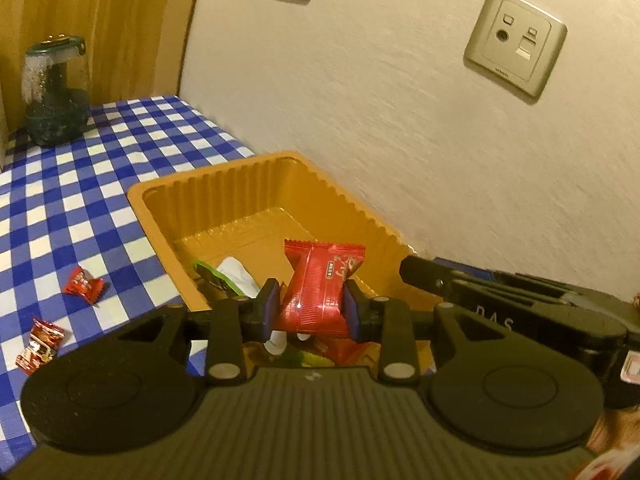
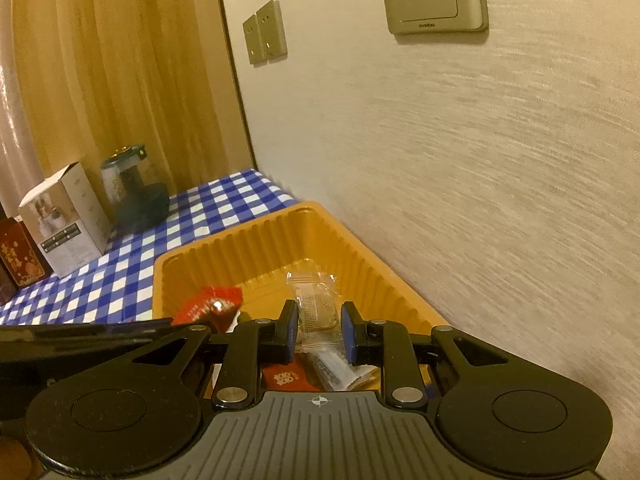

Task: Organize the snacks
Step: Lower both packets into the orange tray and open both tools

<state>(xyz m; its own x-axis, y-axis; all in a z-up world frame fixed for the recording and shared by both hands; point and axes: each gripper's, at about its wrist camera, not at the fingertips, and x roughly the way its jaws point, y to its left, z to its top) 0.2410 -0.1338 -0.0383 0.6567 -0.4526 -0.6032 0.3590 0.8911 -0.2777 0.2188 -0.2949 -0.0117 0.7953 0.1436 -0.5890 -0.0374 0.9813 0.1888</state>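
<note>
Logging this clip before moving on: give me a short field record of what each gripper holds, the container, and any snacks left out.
left gripper: shut on red foil snack packet
right gripper: around clear plastic snack packet, grip uncertain
container: orange ribbed plastic tray, several snacks inside
left out: two small red wrapped candies on blue-white checked tablecloth

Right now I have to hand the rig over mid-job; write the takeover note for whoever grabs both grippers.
Left gripper: shut on a red snack packet, held above the orange tray.
Right gripper: shut on a clear-wrapped snack, also over the tray.
Done: several snacks already lie in the tray, among them a green-and-white packet.
Left: release both held snacks into the tray, then collect the two small red candies lying on the checked tablecloth to the tray's left.
The glass jar and white box stand at the far end, apart from the tray.
</note>
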